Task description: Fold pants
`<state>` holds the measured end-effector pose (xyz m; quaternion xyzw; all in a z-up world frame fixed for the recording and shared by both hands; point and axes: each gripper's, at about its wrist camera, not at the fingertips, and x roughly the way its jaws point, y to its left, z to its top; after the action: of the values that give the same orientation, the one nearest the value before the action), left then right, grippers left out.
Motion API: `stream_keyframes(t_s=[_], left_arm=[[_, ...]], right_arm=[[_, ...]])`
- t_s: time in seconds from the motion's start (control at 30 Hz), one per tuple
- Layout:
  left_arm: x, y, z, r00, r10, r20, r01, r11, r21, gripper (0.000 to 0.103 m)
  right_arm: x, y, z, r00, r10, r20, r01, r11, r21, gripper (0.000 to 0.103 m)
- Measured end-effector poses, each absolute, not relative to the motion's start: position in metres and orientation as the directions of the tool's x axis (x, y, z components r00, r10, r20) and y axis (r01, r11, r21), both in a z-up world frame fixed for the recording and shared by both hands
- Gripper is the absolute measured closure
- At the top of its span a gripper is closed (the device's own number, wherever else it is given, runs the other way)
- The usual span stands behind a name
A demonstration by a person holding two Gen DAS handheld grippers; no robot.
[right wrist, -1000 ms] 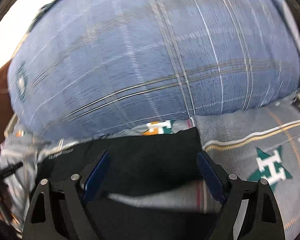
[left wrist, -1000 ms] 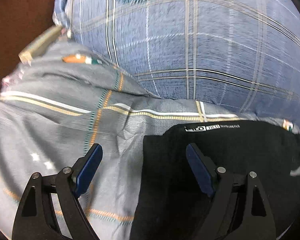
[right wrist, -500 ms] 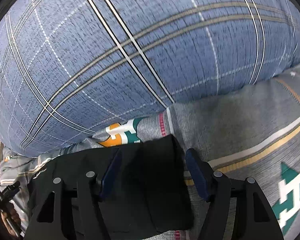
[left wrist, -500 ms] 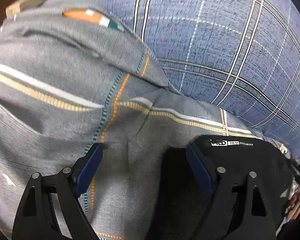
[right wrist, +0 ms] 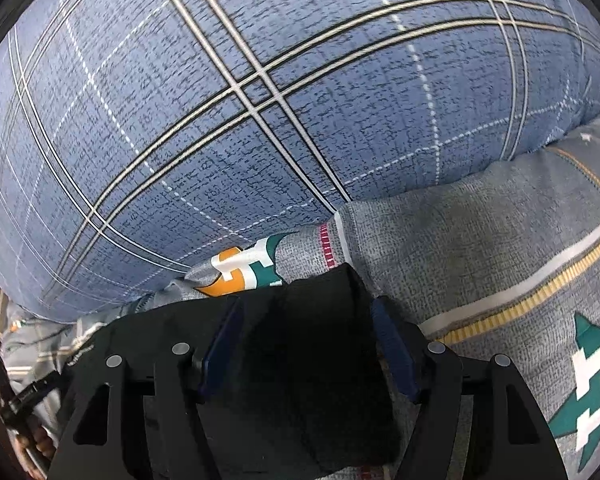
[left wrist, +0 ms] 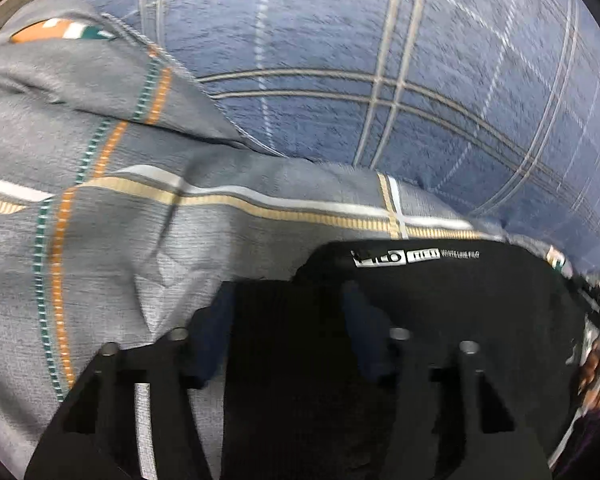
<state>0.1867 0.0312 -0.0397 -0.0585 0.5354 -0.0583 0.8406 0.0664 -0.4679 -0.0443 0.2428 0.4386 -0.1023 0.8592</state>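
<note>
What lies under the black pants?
The black pants lie on a grey patterned bedsheet, with a blue plaid pillow behind them. What is directly beneath the pants is covered.

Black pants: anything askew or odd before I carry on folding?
Nothing stands out. The black pants lie flat on the grey bedding, white label up, each end between a gripper's fingers. No snag or damage shows.

Dim, motion-blurred, fisheye-warped edges
</note>
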Motion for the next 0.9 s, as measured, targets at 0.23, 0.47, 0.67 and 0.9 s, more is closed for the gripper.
stream_keyframes(t_s=[0.23, 0.47, 0.67, 0.9], left_arm=[[0.173, 0.04, -0.016, 0.496, -0.179, -0.85, 0.06, 0.983, -0.173, 0.097], [0.16, 0.023, 0.011, 0.534, -0.239, -0.811, 0.138, 0.971, -0.196, 0.101], [0.158, 0.053, 0.011, 0.49, -0.214, -0.845, 0.027, 0.973, -0.23, 0.099], [0.178, 0.087, -0.01, 0.461, -0.295, -0.837, -0.066, 0.929, -0.364, 0.038]], right_arm=[[0.075, -0.456, -0.052, 0.573, 0.025, -0.819, 0.381, 0.877, 0.294, 0.089], [0.066, -0.445, -0.035, 0.623, 0.014, -0.782, 0.377, 0.871, 0.315, 0.092], [0.056, -0.436, -0.031, 0.657, 0.03, -0.753, 0.378, 0.852, 0.363, 0.092], [0.03, -0.428, -0.056, 0.741, 0.066, -0.668, 0.395, 0.762, 0.514, 0.092]])
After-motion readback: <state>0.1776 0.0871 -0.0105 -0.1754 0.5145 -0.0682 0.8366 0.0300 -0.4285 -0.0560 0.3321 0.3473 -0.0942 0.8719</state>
